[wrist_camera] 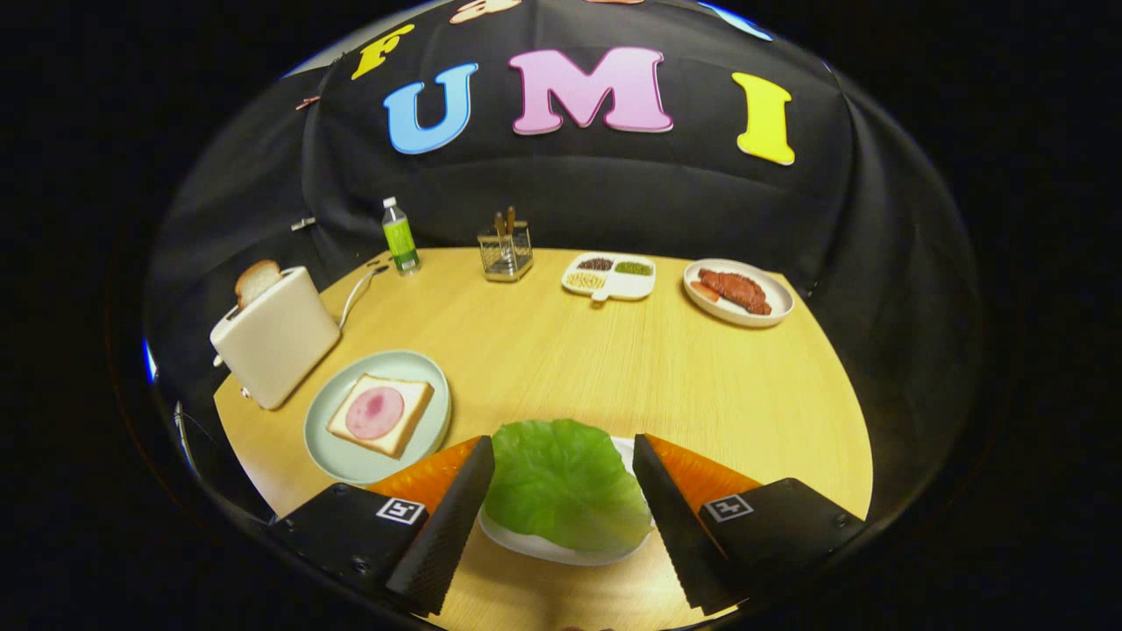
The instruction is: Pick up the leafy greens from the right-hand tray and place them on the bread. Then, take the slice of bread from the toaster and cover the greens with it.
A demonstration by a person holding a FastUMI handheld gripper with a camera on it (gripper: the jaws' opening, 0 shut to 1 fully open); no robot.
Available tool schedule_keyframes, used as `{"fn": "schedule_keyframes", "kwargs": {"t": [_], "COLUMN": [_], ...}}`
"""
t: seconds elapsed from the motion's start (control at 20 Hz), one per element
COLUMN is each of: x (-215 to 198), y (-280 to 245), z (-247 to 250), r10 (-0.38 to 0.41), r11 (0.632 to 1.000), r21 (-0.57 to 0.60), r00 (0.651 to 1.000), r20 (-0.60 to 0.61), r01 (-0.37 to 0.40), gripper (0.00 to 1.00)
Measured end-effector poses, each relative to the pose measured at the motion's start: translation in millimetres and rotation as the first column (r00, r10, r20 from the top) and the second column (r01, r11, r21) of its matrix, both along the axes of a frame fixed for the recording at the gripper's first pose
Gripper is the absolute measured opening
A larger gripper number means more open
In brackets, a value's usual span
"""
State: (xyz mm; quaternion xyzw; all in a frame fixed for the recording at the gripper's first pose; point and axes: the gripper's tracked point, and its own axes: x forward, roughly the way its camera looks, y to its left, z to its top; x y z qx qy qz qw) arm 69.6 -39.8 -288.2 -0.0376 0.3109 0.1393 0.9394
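Between the two spread fingers of the gripper (561, 456) lies the leafy greens (561, 486), a single lettuce-like leaf resting on a white tray (535, 545); the jaws stand wide, one finger at each side of the leaf, and whether either touches it cannot be told. Just beyond the left finger, a pale green plate (329, 434) carries a slice of bread (416, 403) topped with a round pink slice of ham (375, 412). Beside that plate stands a cream toaster (276, 346) with a second bread slice (256, 281) upright in its slot. Farther across the wooden table (561, 350) stand a green-labelled bottle (400, 237), a wire utensil holder (506, 252), a divided dish of grains (611, 276) and a plate of meat (738, 292).
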Motion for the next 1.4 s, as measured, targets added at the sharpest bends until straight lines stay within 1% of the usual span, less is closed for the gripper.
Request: {"fn": "schedule_keyframes", "kwargs": {"t": [0.15, 0.35, 0.45, 0.55, 0.6, 0.65, 0.75, 0.85, 0.9, 1.0, 1.05, 1.15, 1.2, 1.25, 1.3, 1.35, 1.4], "x": [-1.2, 3.7, 2.6, 4.3, 4.9, 3.0, 3.4, 2.6, 1.3, 0.6, 2.1, 2.8, 2.5, 2.8, 0.6, 3.2, 2.1], "y": [-3.7, -3.1, -2.2, -0.6, -0.8, 0.8, 4.1, 5.1, 7.2, 7.5, 6.7, 3.5, 4.1, 4.1, 3.3, 3.4, 3.6], "z": [-34.7, -64.2, -71.6, -71.1, -69.0, -71.5, -71.6, -71.4, -71.6, -71.0, -72.3, -71.5, -71.7, -71.1, -69.7, -73.1, -71.8], "r10": [0.023, 0.048, 0.048, 0.05, 0.054, 0.06, 0.061, 0.054, 0.055, 0.032, 0.018, -0.019, -0.03, -0.038, -0.049, -0.059, -0.07], "r11": [0.999, 0.994, 0.994, 0.994, 0.993, 0.993, 0.993, 0.992, 0.993, 0.993, 0.993, 0.994, 0.994, 0.995, 0.995, 0.996, 0.996], "r21": [-0.045, -0.09, -0.092, -0.091, -0.094, -0.094, -0.092, -0.103, -0.098, -0.105, -0.112, -0.111, -0.106, -0.103, -0.097, -0.086, -0.077], "r00": [0.996, 0.99, 0.986, 0.987, 0.988, 0.986, 0.986, 0.987, 0.986, 0.985, 0.984, 0.983, 0.981, 0.978, 0.975, 0.971, 0.967], "r20": [-0.081, -0.131, -0.16, -0.155, -0.148, -0.156, -0.156, -0.154, -0.159, -0.172, -0.175, -0.184, -0.194, -0.205, -0.218, -0.231, -0.244], "r01": [-0.027, -0.061, -0.063, -0.065, -0.068, -0.076, -0.076, -0.071, -0.071, -0.051, -0.038, -0.002, 0.009, 0.017, 0.029, 0.04, 0.053], "gripper": [1.0, 1.0, 1.0, 1.0, 0.97, 0.97, 0.93, 0.77, 0.75, 0.51, 0.52, 0.22, 0.14, 0.13, 0.09, 0.09, 0.06]}}
